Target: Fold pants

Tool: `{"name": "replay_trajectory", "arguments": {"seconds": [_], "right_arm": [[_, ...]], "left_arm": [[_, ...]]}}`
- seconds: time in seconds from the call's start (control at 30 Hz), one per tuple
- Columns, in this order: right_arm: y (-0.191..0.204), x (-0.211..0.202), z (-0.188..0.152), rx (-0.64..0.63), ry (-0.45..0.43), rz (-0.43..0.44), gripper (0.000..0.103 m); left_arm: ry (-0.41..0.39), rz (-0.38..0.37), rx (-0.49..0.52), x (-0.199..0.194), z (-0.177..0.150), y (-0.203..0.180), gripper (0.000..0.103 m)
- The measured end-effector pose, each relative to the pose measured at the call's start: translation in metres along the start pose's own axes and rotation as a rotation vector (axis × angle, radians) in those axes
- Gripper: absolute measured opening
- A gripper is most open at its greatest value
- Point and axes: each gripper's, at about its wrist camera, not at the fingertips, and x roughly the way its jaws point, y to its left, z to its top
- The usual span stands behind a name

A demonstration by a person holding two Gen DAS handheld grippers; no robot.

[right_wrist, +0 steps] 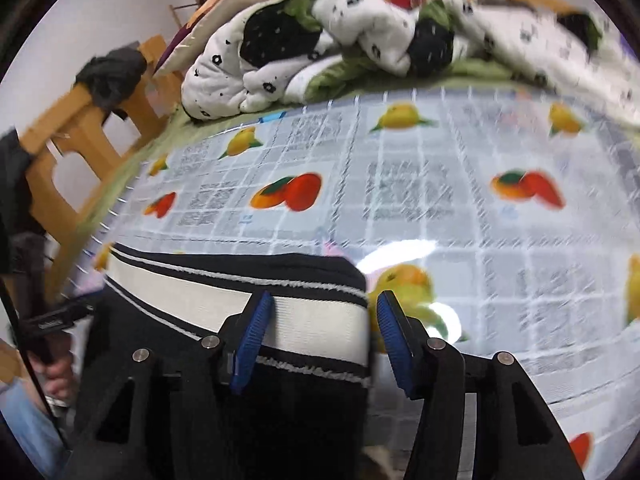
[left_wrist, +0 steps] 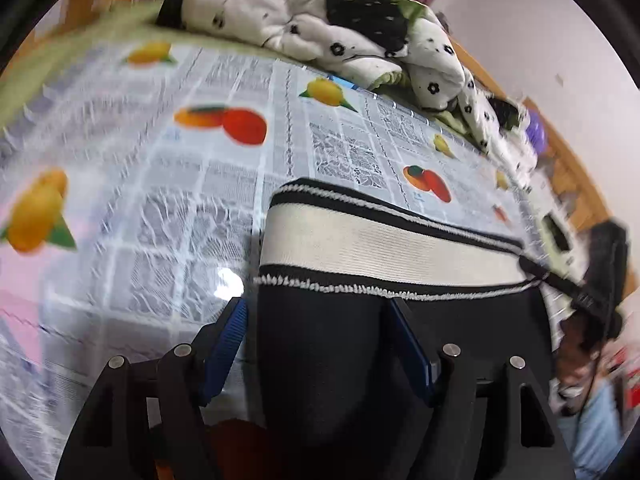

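Black pants (left_wrist: pixel 332 360) with a white, black-striped waistband (left_wrist: pixel 380 246) lie on a bed under a fruit-print plastic cover (left_wrist: pixel 168 208). My left gripper (left_wrist: pixel 318 312) is open, its blue pads straddling the pants' left edge just below the waistband. In the right wrist view the waistband (right_wrist: pixel 224 300) runs left to right and the black cloth (right_wrist: pixel 280 420) hangs near the camera. My right gripper (right_wrist: pixel 324 306) is open around the waistband's right end. The other gripper shows at the far side of the pants in each view (left_wrist: pixel 592 300) (right_wrist: pixel 52 324).
A crumpled white quilt with black flowers (left_wrist: pixel 340 28) (right_wrist: pixel 320 52) lies at the far side of the bed. A wooden bed frame (right_wrist: pixel 68 136) with dark clothes draped on it (right_wrist: pixel 112 76) stands at the left. White walls lie beyond.
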Motion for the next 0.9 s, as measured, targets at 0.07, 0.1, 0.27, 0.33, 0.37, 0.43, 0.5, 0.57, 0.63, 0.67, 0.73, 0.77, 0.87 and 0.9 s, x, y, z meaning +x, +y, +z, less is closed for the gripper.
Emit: {"name": "replay_trajectory", "arguments": {"seconds": [0.07, 0.1, 0.27, 0.33, 0.37, 0.43, 0.5, 0.57, 0.63, 0.67, 0.73, 0.77, 0.87, 0.9], "right_arm": [[-0.001, 0.004, -0.001, 0.017, 0.012, 0.038, 0.048], [-0.003, 0.001, -0.002, 0.023, -0.003, 0.056, 0.041], [-0.009, -0.011, 0.001, 0.021, -0.021, 0.044, 0.023], [-0.003, -0.004, -0.004, -0.009, -0.04, -0.019, 0.022], [0.003, -0.003, -0.005, -0.044, -0.044, -0.051, 0.023], [0.008, -0.009, -0.001, -0.076, -0.038, -0.082, 0.028], [0.012, -0.021, 0.002, -0.101, -0.063, -0.122, 0.029], [0.021, -0.035, 0.0, -0.137, -0.134, -0.159, 0.03], [0.033, -0.042, -0.001, -0.18, -0.173, -0.125, 0.03], [0.038, -0.04, -0.002, -0.191, -0.177, -0.118, 0.03], [0.042, -0.022, -0.006, -0.207, -0.131, -0.115, 0.03], [0.042, -0.012, -0.009, -0.207, -0.108, -0.131, 0.03], [0.04, -0.005, -0.016, -0.216, -0.137, -0.145, 0.03], [0.038, -0.005, -0.015, -0.203, -0.134, -0.14, 0.03]], "left_arm": [[0.003, -0.06, -0.017, 0.002, -0.002, 0.003, 0.052], [-0.006, -0.062, -0.015, 0.002, -0.002, 0.001, 0.048], [-0.053, 0.041, 0.095, 0.002, 0.006, -0.033, 0.039], [-0.043, 0.089, 0.129, 0.006, 0.004, -0.035, 0.043], [-0.053, 0.096, 0.135, 0.004, 0.004, -0.035, 0.049], [-0.061, 0.157, 0.132, -0.003, 0.004, -0.033, 0.064], [-0.099, 0.199, 0.157, -0.014, 0.004, -0.036, 0.064], [-0.142, 0.229, 0.23, -0.021, 0.005, -0.05, 0.064], [-0.188, 0.271, 0.289, -0.022, 0.007, -0.064, 0.064], [-0.198, 0.28, 0.311, -0.019, 0.007, -0.071, 0.064], [-0.178, 0.295, 0.334, -0.006, 0.008, -0.079, 0.064], [-0.154, 0.352, 0.344, 0.008, 0.007, -0.08, 0.064], [-0.159, 0.394, 0.371, 0.012, 0.001, -0.085, 0.065], [-0.154, 0.385, 0.366, 0.01, 0.001, -0.084, 0.065]]}}
